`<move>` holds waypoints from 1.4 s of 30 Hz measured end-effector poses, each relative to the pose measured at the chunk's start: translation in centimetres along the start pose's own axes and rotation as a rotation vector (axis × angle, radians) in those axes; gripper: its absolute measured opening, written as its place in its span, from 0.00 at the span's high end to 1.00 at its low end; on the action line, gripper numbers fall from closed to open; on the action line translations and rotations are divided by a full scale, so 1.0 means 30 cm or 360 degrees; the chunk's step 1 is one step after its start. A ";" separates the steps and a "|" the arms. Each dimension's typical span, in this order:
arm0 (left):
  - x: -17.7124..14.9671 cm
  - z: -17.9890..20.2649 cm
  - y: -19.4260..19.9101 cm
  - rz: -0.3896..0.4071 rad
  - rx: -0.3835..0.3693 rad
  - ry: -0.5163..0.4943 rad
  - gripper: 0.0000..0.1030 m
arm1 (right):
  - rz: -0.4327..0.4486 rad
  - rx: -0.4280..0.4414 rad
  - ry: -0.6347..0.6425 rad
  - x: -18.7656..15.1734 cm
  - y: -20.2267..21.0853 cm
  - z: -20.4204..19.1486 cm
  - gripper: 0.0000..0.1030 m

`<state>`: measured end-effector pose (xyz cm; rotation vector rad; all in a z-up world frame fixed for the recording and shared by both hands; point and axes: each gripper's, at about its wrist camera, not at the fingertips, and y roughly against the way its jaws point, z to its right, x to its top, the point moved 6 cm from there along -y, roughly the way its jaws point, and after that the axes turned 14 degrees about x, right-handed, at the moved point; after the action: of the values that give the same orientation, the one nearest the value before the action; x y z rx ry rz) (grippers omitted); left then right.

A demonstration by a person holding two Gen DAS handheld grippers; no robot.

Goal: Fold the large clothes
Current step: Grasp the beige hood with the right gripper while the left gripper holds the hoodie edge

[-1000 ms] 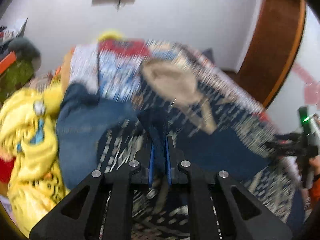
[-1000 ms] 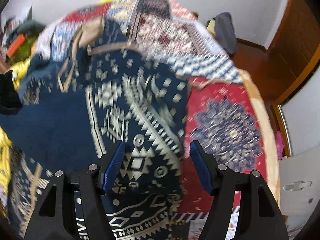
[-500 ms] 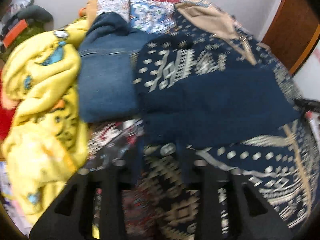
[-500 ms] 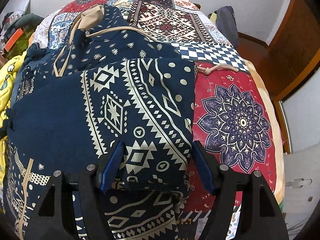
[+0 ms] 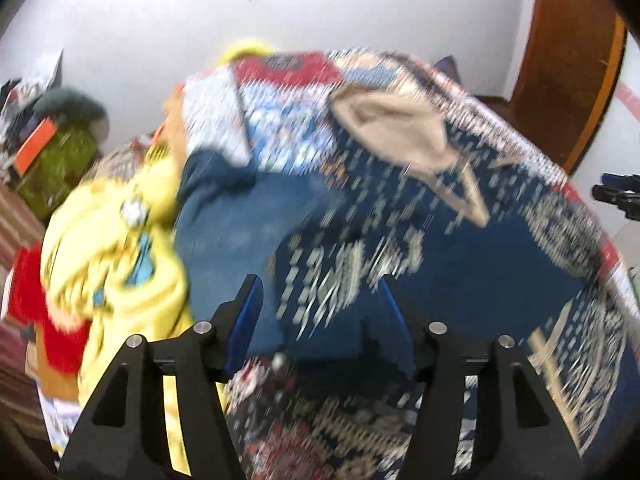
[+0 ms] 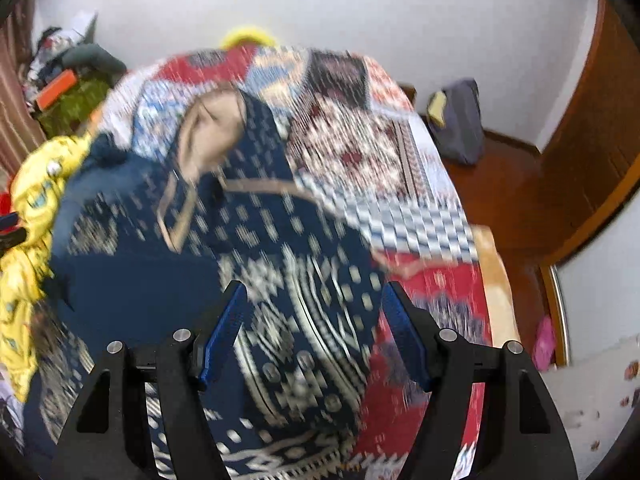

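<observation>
A navy hooded garment with cream geometric print and a tan-lined hood (image 6: 208, 136) lies spread on the patchwork-quilted bed (image 6: 360, 136), long axis running from the hood at the far end toward both grippers. The left gripper (image 5: 320, 312) hangs over its near left part, jaws opening, cloth below but not pinched; the right gripper (image 6: 316, 332) hangs wide and empty over its right half. A yellow printed garment (image 5: 112, 264) crowds the bed's left edge; bare quilt gives room along the right edge.
</observation>
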<state>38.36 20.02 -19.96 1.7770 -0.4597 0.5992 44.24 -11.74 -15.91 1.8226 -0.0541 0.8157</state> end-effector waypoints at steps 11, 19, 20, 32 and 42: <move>0.320 0.219 -0.193 0.0003 -0.0173 0.0024 0.35 | -0.0005 0.0193 0.0006 0.268 -0.245 -0.115 0.36; 0.378 0.261 -0.520 -0.0292 -0.0263 0.0253 0.35 | -0.0223 0.0295 -0.0228 0.349 -0.589 -0.054 0.36; 0.381 0.258 -0.565 -0.0337 -0.0283 0.0306 0.35 | -0.0243 0.0303 -0.0273 0.353 -0.623 -0.038 0.36; 0.378 0.273 -0.842 -0.0554 -0.0318 0.0568 0.39 | -0.0243 0.0299 -0.0237 0.376 -0.733 0.018 0.64; 0.443 0.272 -0.606 -0.0229 -0.0188 0.0345 0.90 | -0.0138 0.0340 -0.0148 0.353 -0.524 0.002 0.92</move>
<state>60.91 17.12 -27.52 1.5966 -0.2116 0.6414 58.75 -1.72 -22.89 2.0490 0.0545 0.6965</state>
